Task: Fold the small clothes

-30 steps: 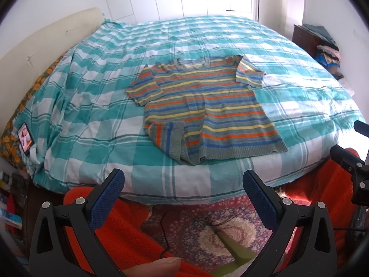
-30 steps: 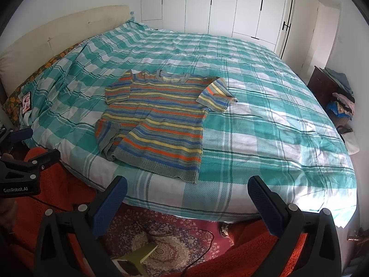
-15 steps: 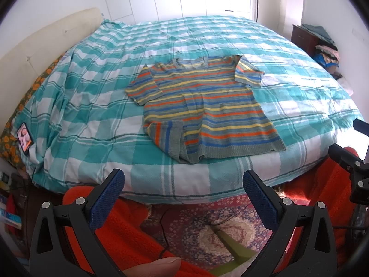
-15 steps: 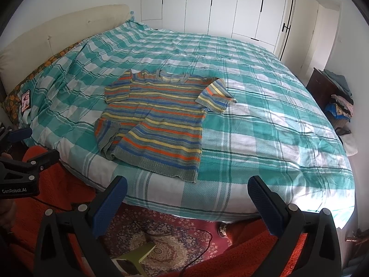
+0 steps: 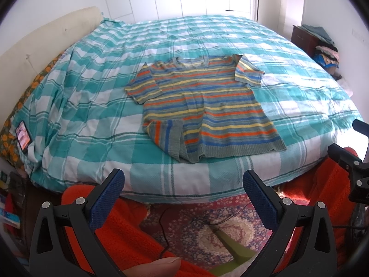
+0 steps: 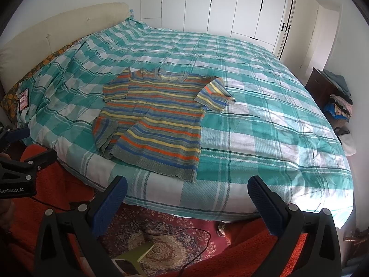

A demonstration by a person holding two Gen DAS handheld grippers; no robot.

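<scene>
A striped knit short-sleeved sweater (image 5: 203, 108) lies flat on the teal and white checked bed cover (image 5: 92, 87), neck away from me. Its near left hem corner is turned over. It also shows in the right wrist view (image 6: 156, 120). My left gripper (image 5: 183, 194) is open and empty, held off the near edge of the bed, short of the sweater's hem. My right gripper (image 6: 188, 198) is open and empty, also off the near edge, to the right of the hem. Each gripper shows at the edge of the other's view.
A phone (image 5: 23, 136) lies at the bed's left edge by a patterned pillow. A cream headboard (image 5: 46, 37) runs along the left. A dark side table with piled clothes (image 5: 322, 43) stands at the right. Below me are a patterned rug (image 5: 207, 226) and orange fabric.
Both grippers have drifted slightly toward the bed; the sweater sits a touch lower in the views. The sweater itself has not moved.
</scene>
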